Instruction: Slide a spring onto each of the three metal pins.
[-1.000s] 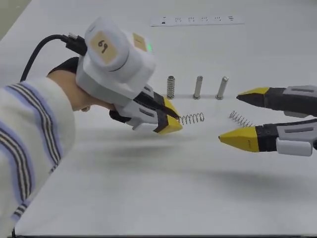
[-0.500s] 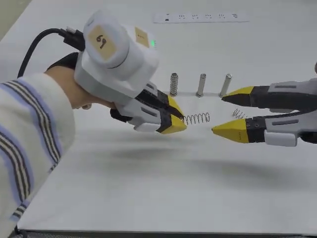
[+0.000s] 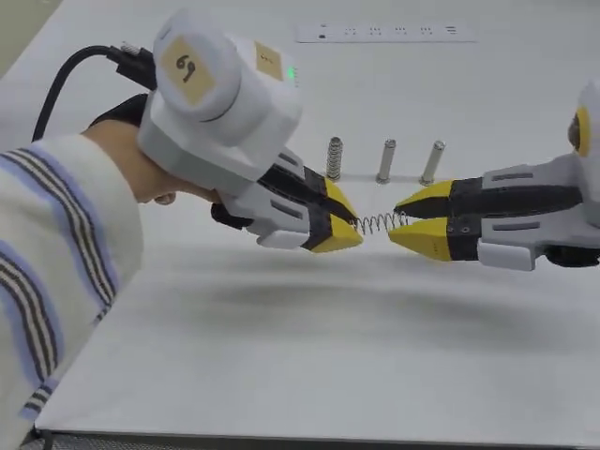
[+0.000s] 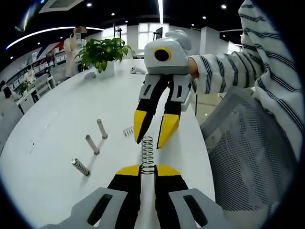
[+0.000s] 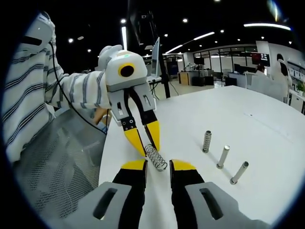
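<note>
Yellow tips on my left gripper (image 3: 342,225) are squeezed almost shut on one end of a spring (image 3: 378,222). The spring sticks straight out in front of them, up off the table.

A moment ago my right gripper (image 3: 405,217) was well off to the side with its jaws wide apart. Now it has come in and its jaws have closed part way, so the free end of the spring sits between them. The right gripper view shows a small gap on each side. I think these jaws are not pinching yet, but I cannot be sure they are not touching it.

My guess is that I am about to pass the spring across, or hold it steady with both grippers, before it goes on a pin. The three pins stand just past my jaws. The first pin (image 3: 335,157), nearest my left jaws, already wears a spring. The middle pin (image 3: 387,160) and the last pin (image 3: 435,161) are bare, so two are left to do.

The end of the spring inside my left jaws is hidden. The other spring (image 4: 127,130) lies on the table just past my right jaws. In the head view my right gripper is in front of it.
</note>
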A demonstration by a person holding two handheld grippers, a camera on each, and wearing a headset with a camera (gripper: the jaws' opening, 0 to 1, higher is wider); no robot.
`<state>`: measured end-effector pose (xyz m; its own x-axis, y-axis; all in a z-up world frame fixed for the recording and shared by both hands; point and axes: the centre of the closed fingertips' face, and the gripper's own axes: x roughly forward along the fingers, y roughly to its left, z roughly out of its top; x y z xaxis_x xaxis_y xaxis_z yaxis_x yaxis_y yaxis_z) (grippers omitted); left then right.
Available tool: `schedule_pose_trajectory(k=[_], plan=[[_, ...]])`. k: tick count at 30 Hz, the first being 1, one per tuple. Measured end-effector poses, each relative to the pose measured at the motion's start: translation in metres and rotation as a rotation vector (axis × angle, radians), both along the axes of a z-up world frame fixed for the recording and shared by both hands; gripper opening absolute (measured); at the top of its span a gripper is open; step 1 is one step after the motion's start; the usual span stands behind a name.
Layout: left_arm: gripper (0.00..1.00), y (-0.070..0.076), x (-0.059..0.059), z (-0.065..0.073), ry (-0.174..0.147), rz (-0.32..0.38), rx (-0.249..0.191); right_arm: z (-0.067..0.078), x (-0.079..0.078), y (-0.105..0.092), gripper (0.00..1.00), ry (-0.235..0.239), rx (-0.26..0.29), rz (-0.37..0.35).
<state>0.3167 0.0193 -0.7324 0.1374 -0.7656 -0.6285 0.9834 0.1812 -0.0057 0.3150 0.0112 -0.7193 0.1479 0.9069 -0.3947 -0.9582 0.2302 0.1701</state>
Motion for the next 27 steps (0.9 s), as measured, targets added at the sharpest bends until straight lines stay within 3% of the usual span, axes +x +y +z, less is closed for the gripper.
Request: schedule_pose_trajectory(k=[2,11,23,27], plan=[[0.0,-0.001,-0.001,0.001,0.002,-0.003,-0.007,-0.001,0.003,0.0,0.27,-0.008,-0.001,-0.009],[0.0,0.0,-0.002,0.002,0.0,-0.008,-0.013,-0.005,-0.001,0.004,0.13,0.004,0.0,0.027],[0.0,0.002,-0.007,0.002,0.013,-0.018,-0.02,-0.009,-0.002,0.003,0.11,-0.001,-0.015,0.076],[0.01,0.002,-0.01,-0.002,0.016,-0.019,-0.015,-0.01,-0.009,0.002,0.08,0.023,-0.014,0.115]])
